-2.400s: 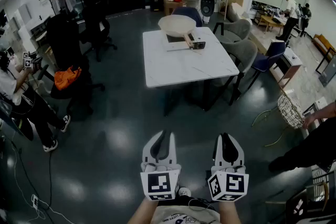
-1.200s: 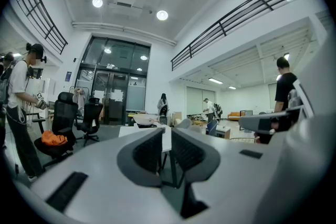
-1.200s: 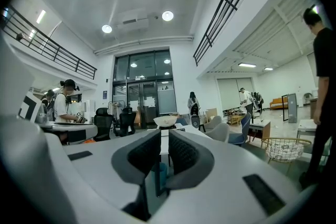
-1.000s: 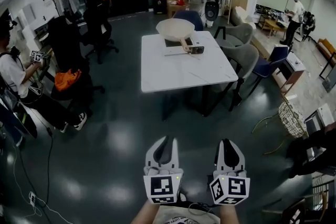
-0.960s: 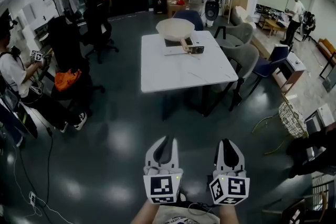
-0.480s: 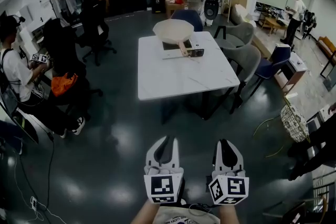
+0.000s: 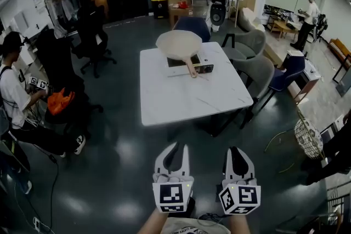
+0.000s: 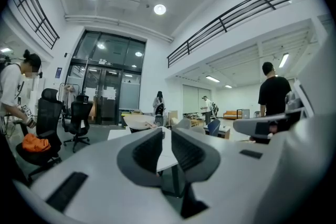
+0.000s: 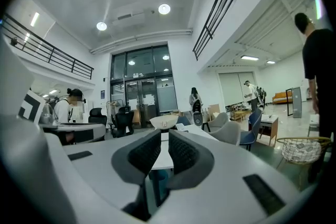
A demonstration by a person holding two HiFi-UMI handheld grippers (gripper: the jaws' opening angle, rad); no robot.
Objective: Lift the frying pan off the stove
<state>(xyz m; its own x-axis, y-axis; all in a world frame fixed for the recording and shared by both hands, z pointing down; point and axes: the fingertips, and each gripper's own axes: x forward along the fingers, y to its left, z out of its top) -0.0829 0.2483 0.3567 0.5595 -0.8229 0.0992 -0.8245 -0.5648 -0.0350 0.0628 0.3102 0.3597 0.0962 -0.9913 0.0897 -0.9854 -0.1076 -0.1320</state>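
Note:
A cream frying pan [image 7: 178, 44] sits on a flat stove [image 7: 204, 68] at the far end of a white table [image 7: 192, 93], with its handle pointing toward me. Both grippers are low in the head view, side by side and well short of the table. My left gripper [image 7: 171, 156] is shut with nothing in it, and my right gripper [image 7: 237, 157] is shut and empty too. Past the left gripper [image 8: 164, 134] in its own view, the pan [image 8: 140, 121] shows small and far off. The right gripper [image 9: 164, 136] points level at the pan [image 9: 164, 122].
Dark floor lies between me and the table. Grey armchairs [image 7: 256, 69] and a blue chair [image 7: 292, 66] stand at its right, black office chairs [image 7: 92, 35] to its left. A person [image 7: 13, 98] sits far left. A wire basket [image 7: 307, 132] stands at right.
The table and pan have come nearer and lower in the head view as I moved toward them. Both grippers have kept their places side by side, shut.

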